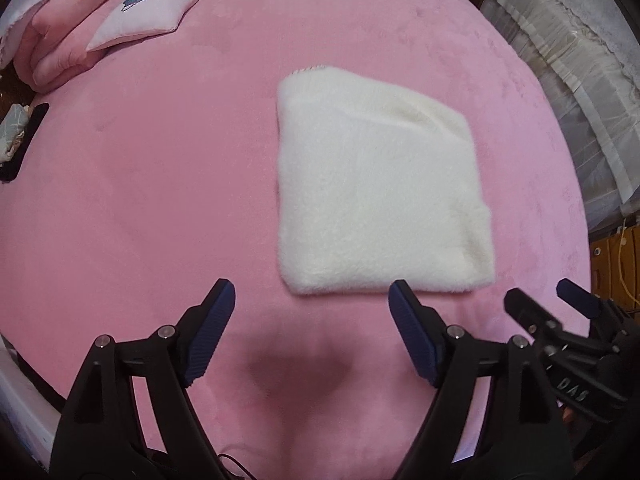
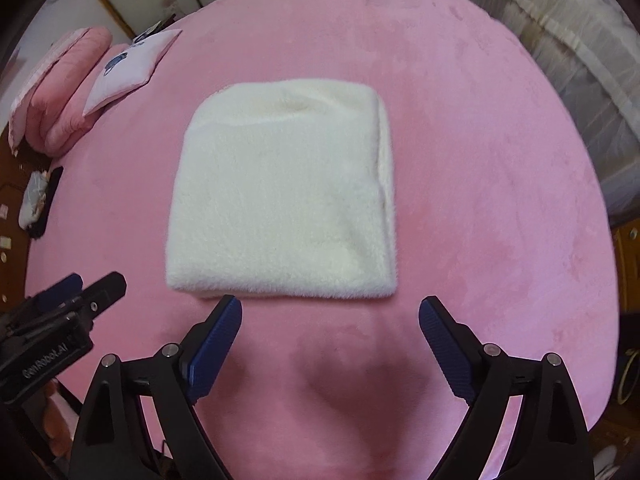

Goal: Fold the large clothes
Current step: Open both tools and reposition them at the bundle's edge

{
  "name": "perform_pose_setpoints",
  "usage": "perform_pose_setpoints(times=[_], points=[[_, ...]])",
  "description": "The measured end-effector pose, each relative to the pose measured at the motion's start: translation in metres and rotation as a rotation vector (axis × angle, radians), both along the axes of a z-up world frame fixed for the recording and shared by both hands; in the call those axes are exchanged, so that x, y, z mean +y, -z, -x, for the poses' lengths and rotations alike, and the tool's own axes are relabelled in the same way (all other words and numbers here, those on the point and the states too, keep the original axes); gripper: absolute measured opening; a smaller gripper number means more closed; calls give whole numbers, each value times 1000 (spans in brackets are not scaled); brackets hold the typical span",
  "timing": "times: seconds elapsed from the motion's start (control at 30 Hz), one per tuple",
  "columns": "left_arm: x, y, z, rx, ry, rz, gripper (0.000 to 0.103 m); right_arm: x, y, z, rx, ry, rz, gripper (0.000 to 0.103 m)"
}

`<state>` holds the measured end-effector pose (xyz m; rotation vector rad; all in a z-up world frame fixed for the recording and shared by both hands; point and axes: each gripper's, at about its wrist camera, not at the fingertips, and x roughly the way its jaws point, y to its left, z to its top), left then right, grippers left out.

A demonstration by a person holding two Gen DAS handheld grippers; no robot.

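Note:
A white fluffy garment (image 1: pixel 380 196) lies folded into a thick square on the pink bed cover (image 1: pixel 160 184); it also shows in the right wrist view (image 2: pixel 280 196). My left gripper (image 1: pixel 312 300) is open and empty, held just short of the garment's near edge, toward its left corner. My right gripper (image 2: pixel 332 308) is open and empty, just short of the near edge in its own view. The right gripper shows at the lower right of the left wrist view (image 1: pixel 548 300). The left gripper shows at the left edge of the right wrist view (image 2: pixel 86 280).
A pale pillow (image 1: pixel 148 12) and a rolled pink quilt (image 1: pixel 60 40) lie at the far left of the bed. Small dark and patterned items (image 1: pixel 16 140) sit at the bed's left edge. Sheer white curtains (image 1: pixel 580 80) hang to the right. Pink cover (image 2: pixel 500 200) surrounds the garment.

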<state>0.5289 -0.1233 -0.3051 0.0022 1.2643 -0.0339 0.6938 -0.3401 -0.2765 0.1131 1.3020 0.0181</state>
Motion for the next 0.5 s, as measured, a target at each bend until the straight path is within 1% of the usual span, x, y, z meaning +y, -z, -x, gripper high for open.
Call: perform_pose_setpoints(times=[0.1, 0.17, 0.27, 0.37, 0.5], points=[[-4, -12, 0, -19, 7, 4, 77, 9, -17, -1, -26, -30, 14, 91], [-5, -18, -1, -28, 10, 3, 77, 14, -23, -2, -38, -39, 11, 91], [-3, -17, -5, -24, 12, 29, 77, 20, -27, -7, -42, -39, -10, 92], [0, -1, -12, 21, 21, 53, 77, 15, -18, -14, -24, -35, -58, 92], [10, 40, -31, 104, 13, 88, 77, -17, 18, -29, 40, 29, -226, 92]])
